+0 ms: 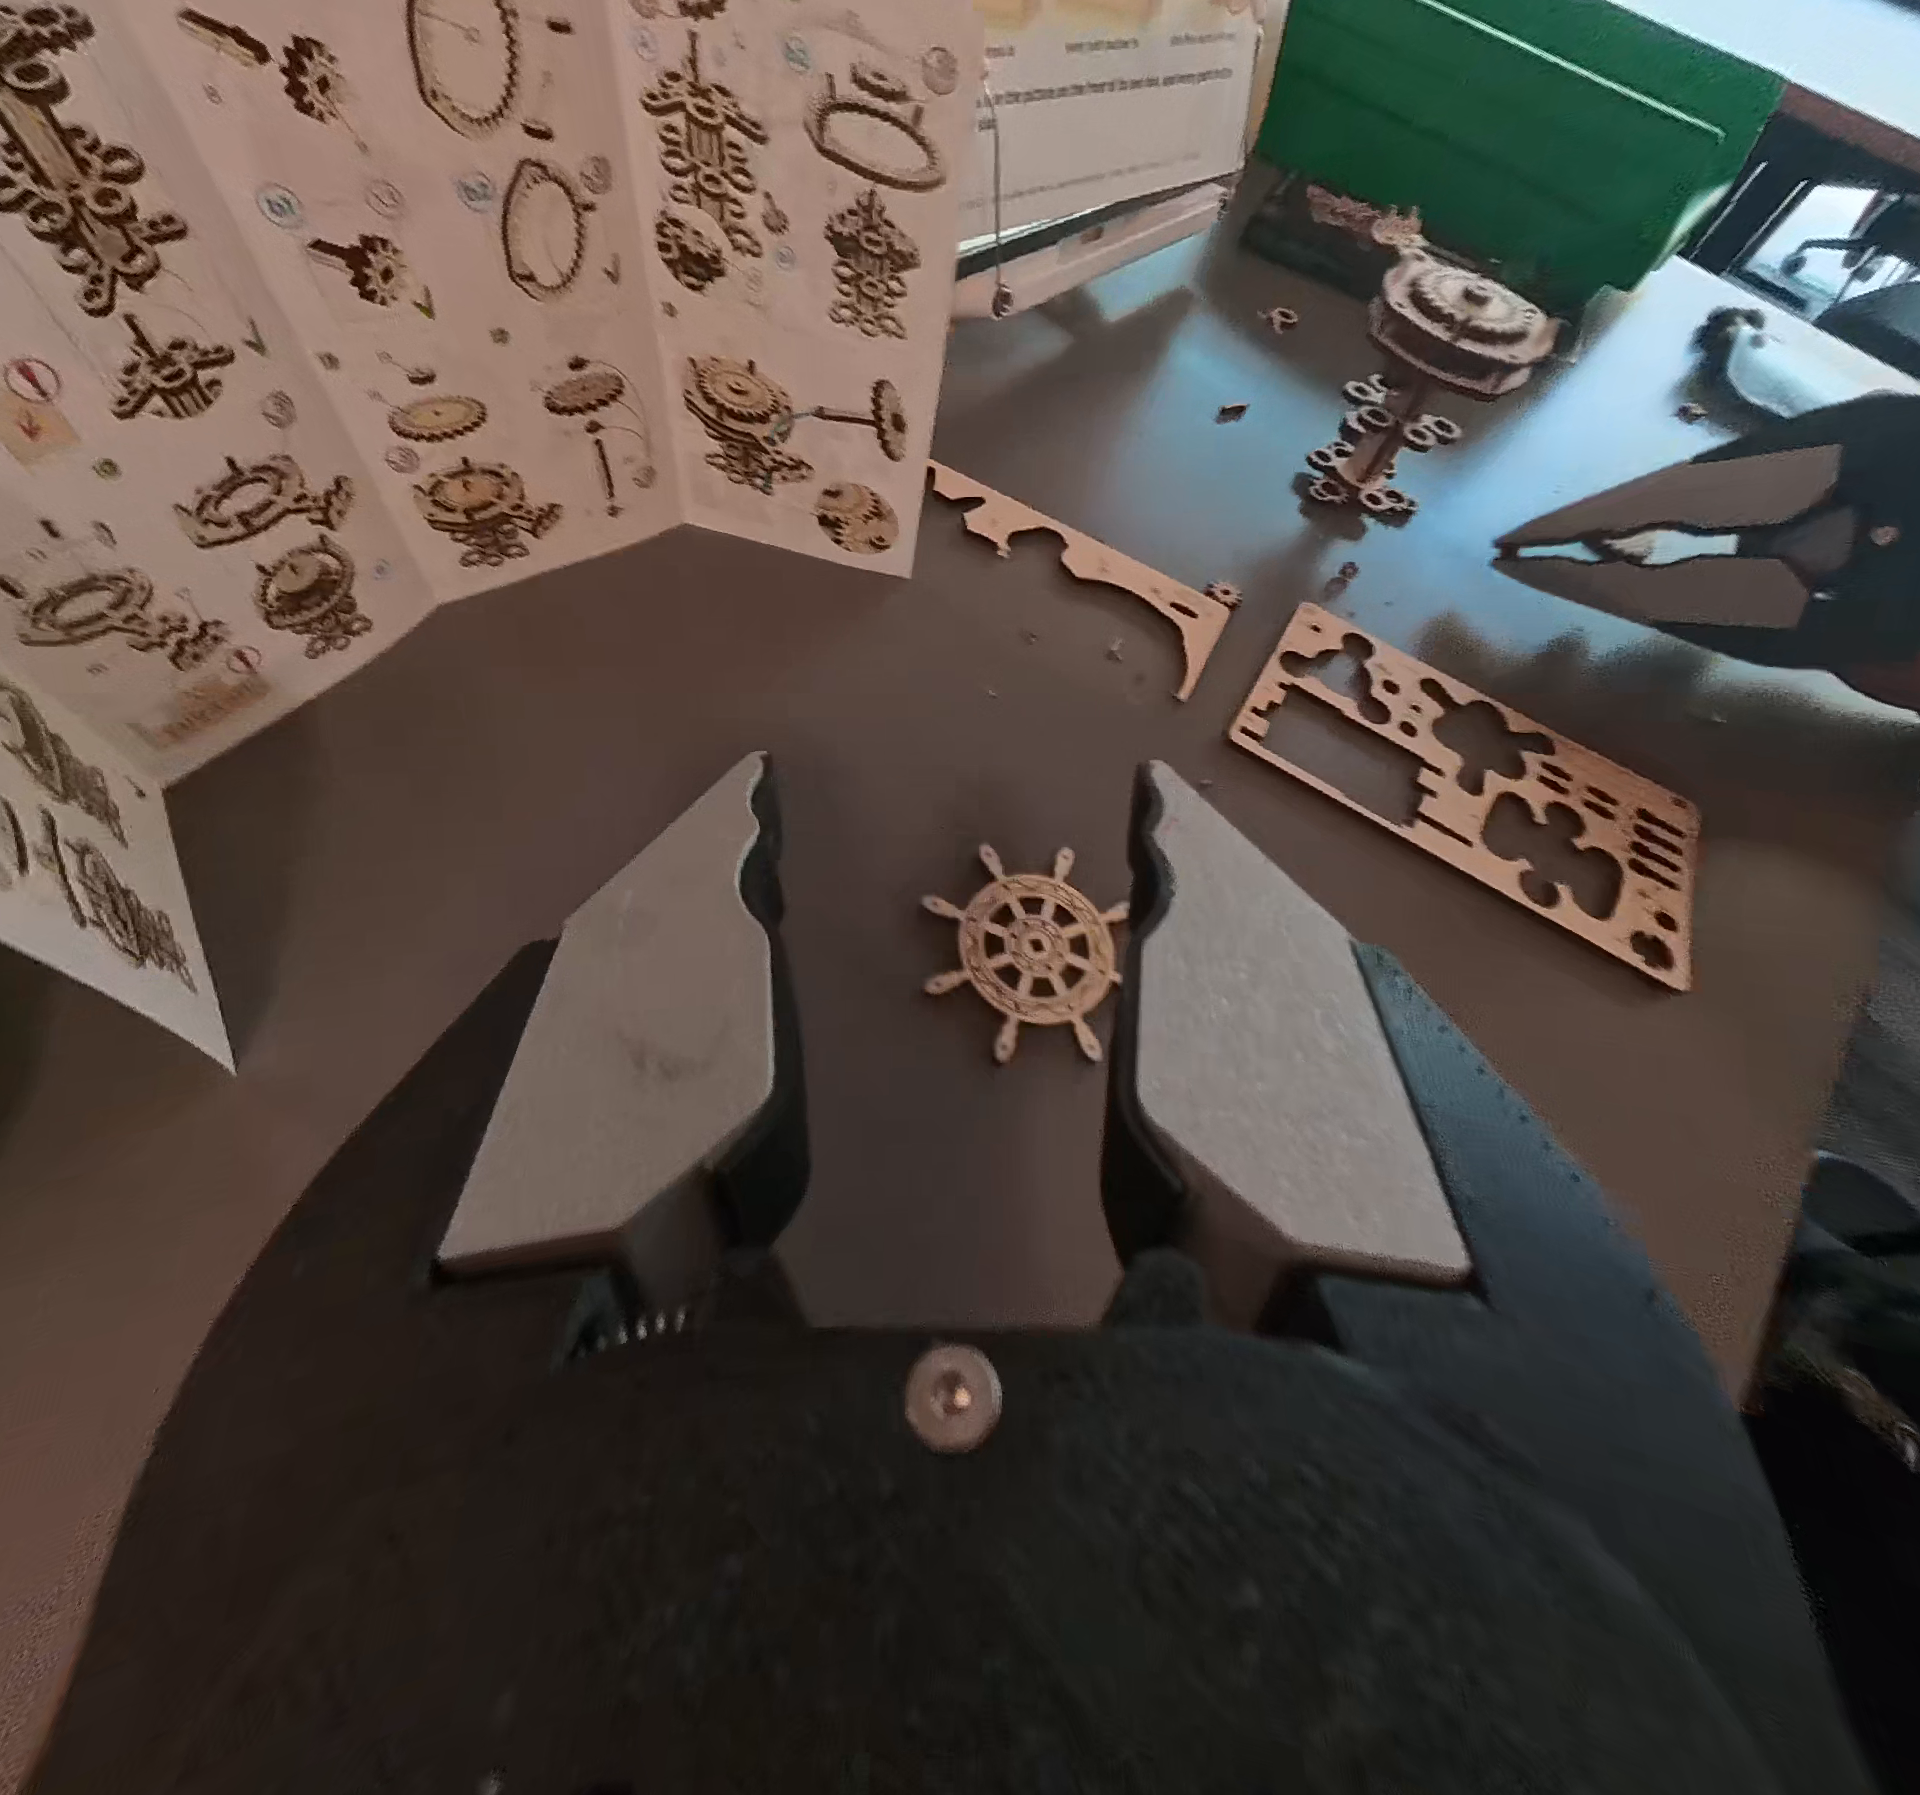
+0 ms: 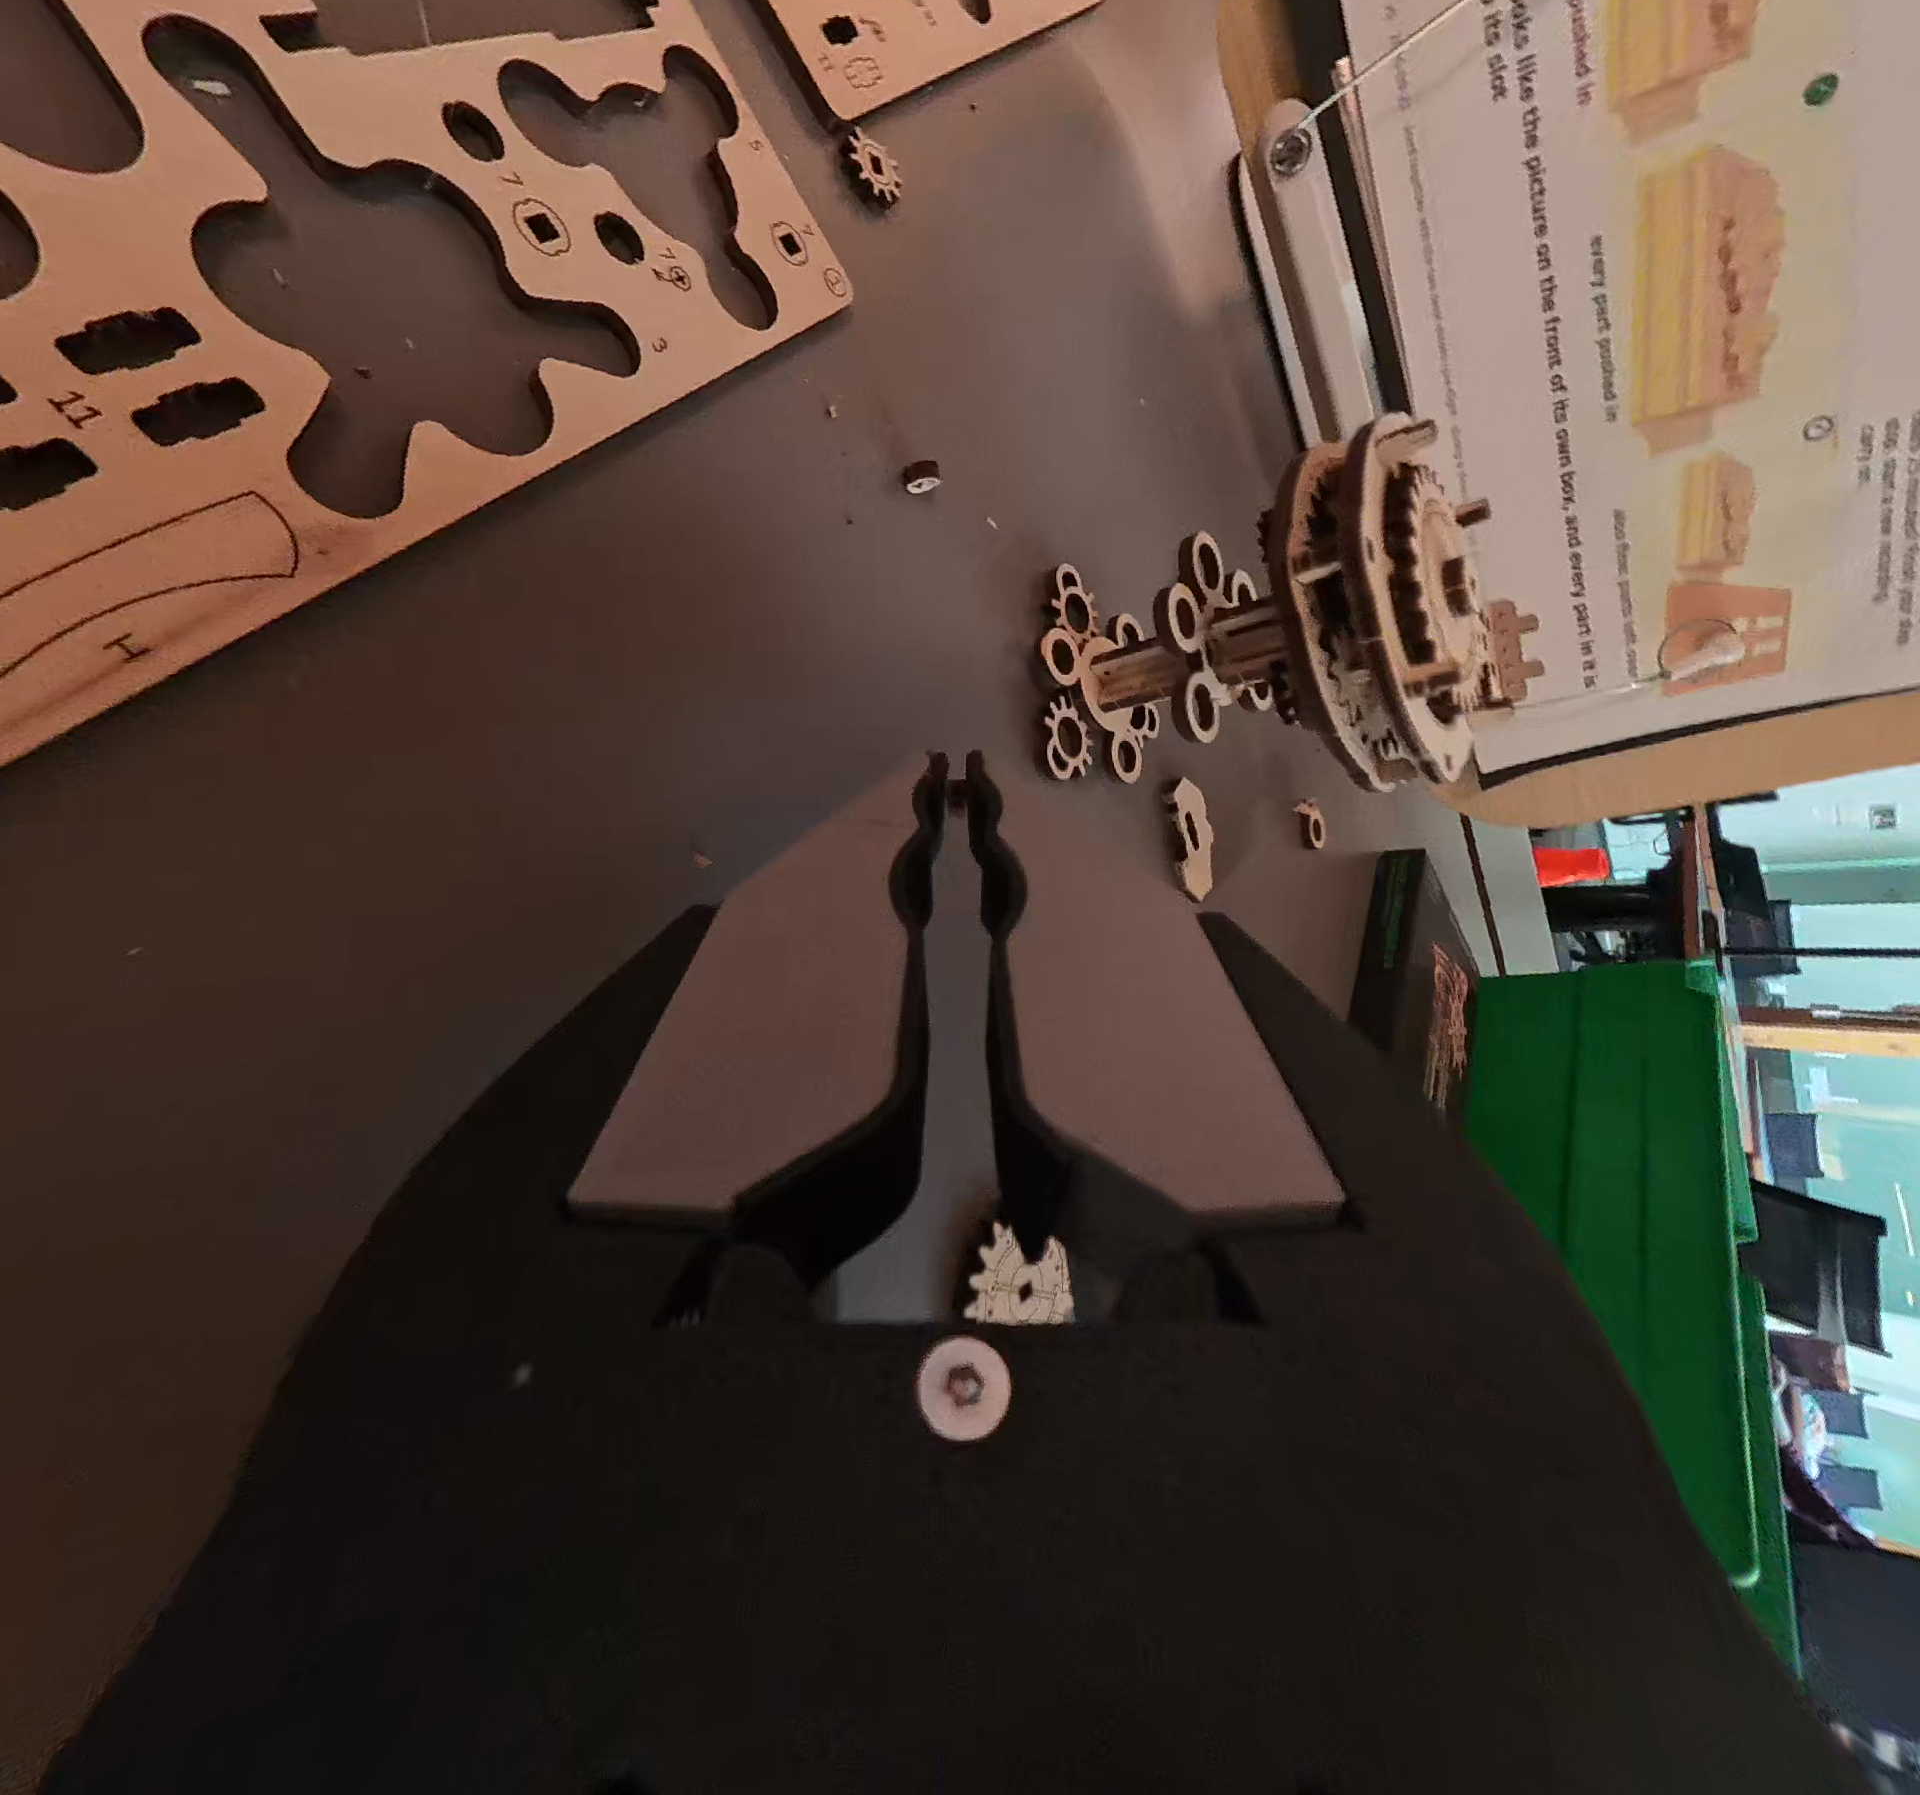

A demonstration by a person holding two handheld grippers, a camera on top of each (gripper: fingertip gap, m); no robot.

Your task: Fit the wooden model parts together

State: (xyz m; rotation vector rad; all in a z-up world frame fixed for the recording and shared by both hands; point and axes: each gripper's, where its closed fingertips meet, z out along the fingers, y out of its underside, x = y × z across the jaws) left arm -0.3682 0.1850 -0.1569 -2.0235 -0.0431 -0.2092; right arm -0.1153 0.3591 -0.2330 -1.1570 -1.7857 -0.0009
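Wooden ship's wheel (image 1: pixel 1023 950) flat on dark table (image 1: pixel 582 706), between fingers of left gripper (image 1: pixel 954 789), jaws wide apart, right finger at wheel's edge. Part-built gear model (image 2: pixel 1340 602) stands farther off near punched-out sheet (image 1: pixel 1475 800). Right gripper (image 2: pixel 956 763) nearly closed, tiny dark piece possibly pinched at tips; cannot tell.

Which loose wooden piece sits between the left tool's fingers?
The ship's-wheel piece, flat on the table between the open left tool. The punched-out sheet and the broken frame strip both lie farther off to its right.

Office-like workroom — desks (image 1: pixel 1766 10), swivel chair (image 1: pixel 1839 265) (green bin (image 1: pixel 1507 83) nearby).
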